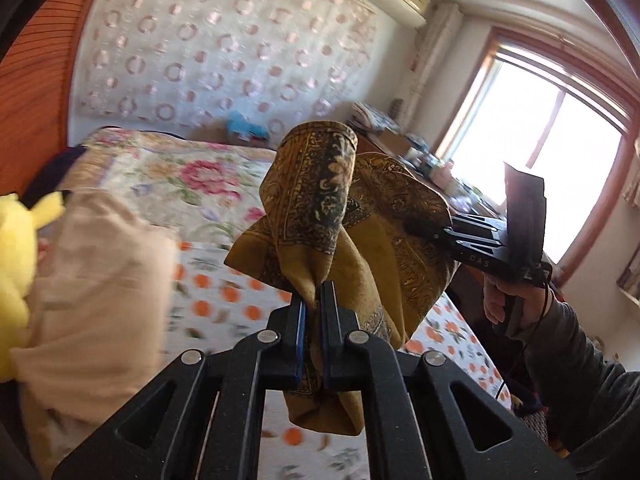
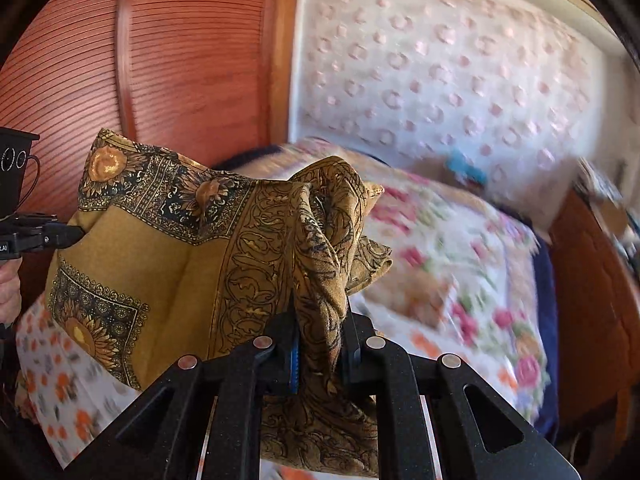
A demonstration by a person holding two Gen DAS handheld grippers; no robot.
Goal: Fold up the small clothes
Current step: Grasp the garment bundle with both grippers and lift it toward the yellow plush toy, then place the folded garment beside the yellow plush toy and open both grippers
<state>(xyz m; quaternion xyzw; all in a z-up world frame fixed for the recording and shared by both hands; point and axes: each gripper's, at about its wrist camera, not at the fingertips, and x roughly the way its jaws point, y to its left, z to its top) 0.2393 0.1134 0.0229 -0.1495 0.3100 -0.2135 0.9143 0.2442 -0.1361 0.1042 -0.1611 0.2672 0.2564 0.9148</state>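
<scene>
A mustard-yellow scarf (image 1: 320,208) with black and gold floral borders hangs in the air above the bed, held between both grippers. My left gripper (image 1: 313,292) is shut on one bunched edge of it. My right gripper (image 2: 316,320) is shut on another bunched edge; the scarf (image 2: 160,240) spreads from there to the left. The right gripper also shows in the left wrist view (image 1: 444,232), and the left gripper in the right wrist view (image 2: 76,236), each clamped on the cloth.
Below lies a bed with an orange-flower sheet (image 1: 224,292) and a rose quilt (image 1: 192,176). A beige pillow (image 1: 92,280) and a yellow plush toy (image 1: 16,248) sit at the left. A wooden headboard (image 2: 180,60), a cluttered desk (image 1: 400,140) and a window (image 1: 532,152) surround it.
</scene>
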